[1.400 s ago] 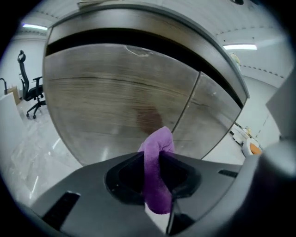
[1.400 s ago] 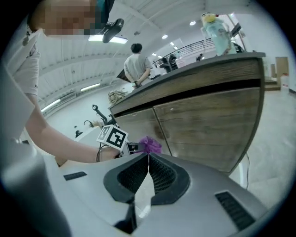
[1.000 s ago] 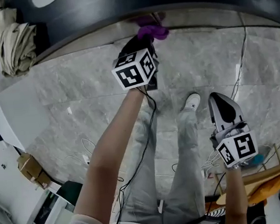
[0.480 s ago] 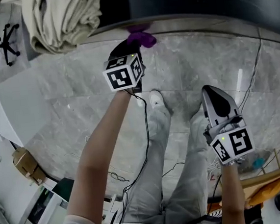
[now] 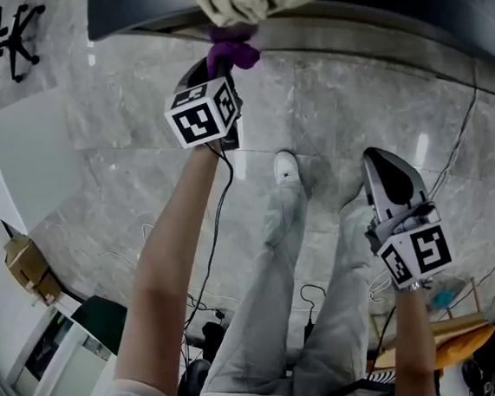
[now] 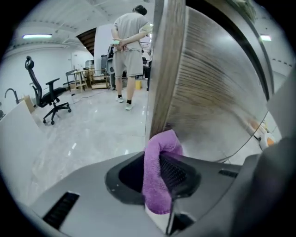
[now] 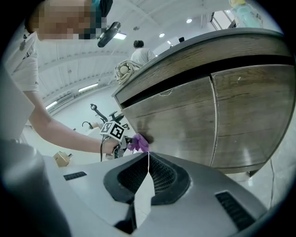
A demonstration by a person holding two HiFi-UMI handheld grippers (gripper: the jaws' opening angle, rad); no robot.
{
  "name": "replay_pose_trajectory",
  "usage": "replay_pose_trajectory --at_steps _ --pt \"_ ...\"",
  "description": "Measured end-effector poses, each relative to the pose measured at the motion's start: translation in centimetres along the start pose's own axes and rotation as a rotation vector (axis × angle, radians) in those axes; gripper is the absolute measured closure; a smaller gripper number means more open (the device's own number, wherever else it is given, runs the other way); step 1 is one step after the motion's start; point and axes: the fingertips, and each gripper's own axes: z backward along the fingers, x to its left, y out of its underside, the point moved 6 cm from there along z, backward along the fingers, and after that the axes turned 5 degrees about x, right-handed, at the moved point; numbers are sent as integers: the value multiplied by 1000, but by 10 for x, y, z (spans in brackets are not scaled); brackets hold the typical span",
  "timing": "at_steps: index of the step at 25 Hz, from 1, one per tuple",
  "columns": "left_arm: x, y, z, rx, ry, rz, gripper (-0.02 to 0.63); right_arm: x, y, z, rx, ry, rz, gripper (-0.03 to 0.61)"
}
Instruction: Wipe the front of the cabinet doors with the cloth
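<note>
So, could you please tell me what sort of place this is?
Probably a large open office or workshop hall. A swivel office chair stands on a wide, polished stone-tile floor. A long wooden cabinet with a counter top runs along one side.

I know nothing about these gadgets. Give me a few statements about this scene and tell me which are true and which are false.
1. The left gripper is clamped on a purple cloth. True.
2. The cloth is up against the wooden cabinet. True.
3. The right gripper holds a second cloth. False: its jaws are shut on nothing.
4. The right gripper is touching the cabinet. False: it hangs clear of it, above the floor.
5. A black office chair stands in the background. True.
</note>
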Motion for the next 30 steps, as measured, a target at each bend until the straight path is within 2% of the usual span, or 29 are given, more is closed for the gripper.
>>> replay_pose_trajectory --at_steps 4,8,11,14,22,26,30 --pt "11 6 15 1 -30 37 526 -1 5 10 7 -11 -2 552" --pt "-9 21 29 18 -56 32 526 -7 7 33 4 -34 1 552" --pt "-53 35 25 35 -41 24 526 -28 12 57 11 -47 18 552" --pt "-118 49 10 54 6 -15 526 -60 24 88 19 -39 24 552" --pt "-287 71 -45 114 150 -98 526 -166 60 169 38 75 -25 552" --pt "-326 69 -76 146 163 -117 526 -196 71 198 10 149 -94 552" --pt "-338 73 -103 194 144 -143 526 -214 89 207 -3 211 -148 552"
